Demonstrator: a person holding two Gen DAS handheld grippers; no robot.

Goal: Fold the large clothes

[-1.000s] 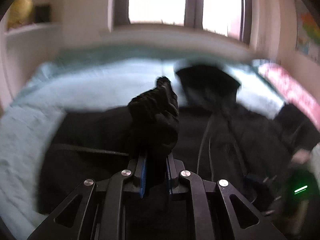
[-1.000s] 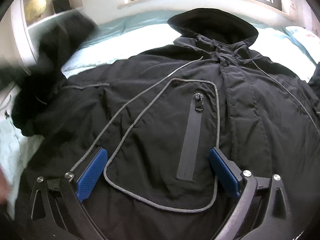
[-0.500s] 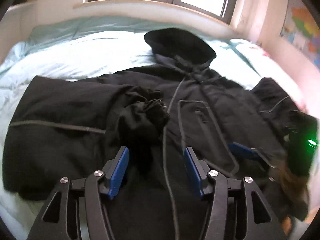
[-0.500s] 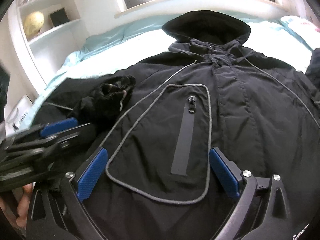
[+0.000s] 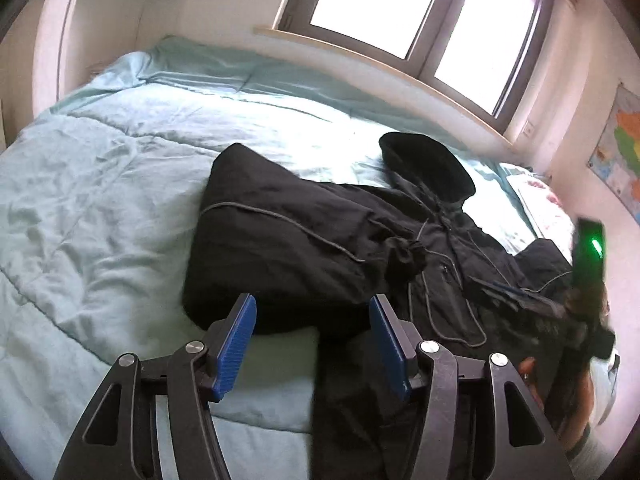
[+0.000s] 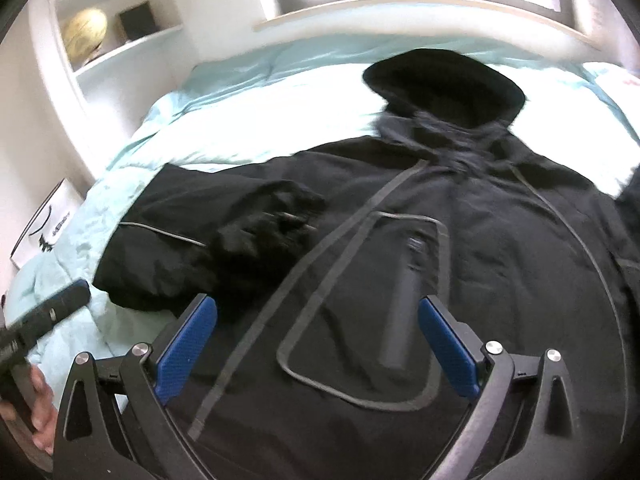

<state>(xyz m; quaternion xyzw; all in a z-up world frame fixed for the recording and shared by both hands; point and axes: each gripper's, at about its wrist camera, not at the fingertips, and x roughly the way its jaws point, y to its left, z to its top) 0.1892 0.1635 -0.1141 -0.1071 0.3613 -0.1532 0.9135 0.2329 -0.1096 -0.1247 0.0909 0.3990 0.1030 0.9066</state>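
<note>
A large black hooded jacket lies front up on a light blue bed. Its left sleeve is folded across the chest, cuff near the zip. The hood points toward the window. My left gripper is open and empty, hovering over the jacket's lower left edge. My right gripper is open and empty above the chest pocket of the jacket. The folded sleeve and hood show in the right wrist view too.
A window and sill run behind the bed. White shelves with a globe stand at the left. A patterned pillow lies at the bed's right. The other gripper shows at the right edge of the left wrist view.
My left gripper let go of the sleeve cuff, which now lies on the jacket's chest, opened and pulled back to the left. My right gripper stayed open over the pocket.
</note>
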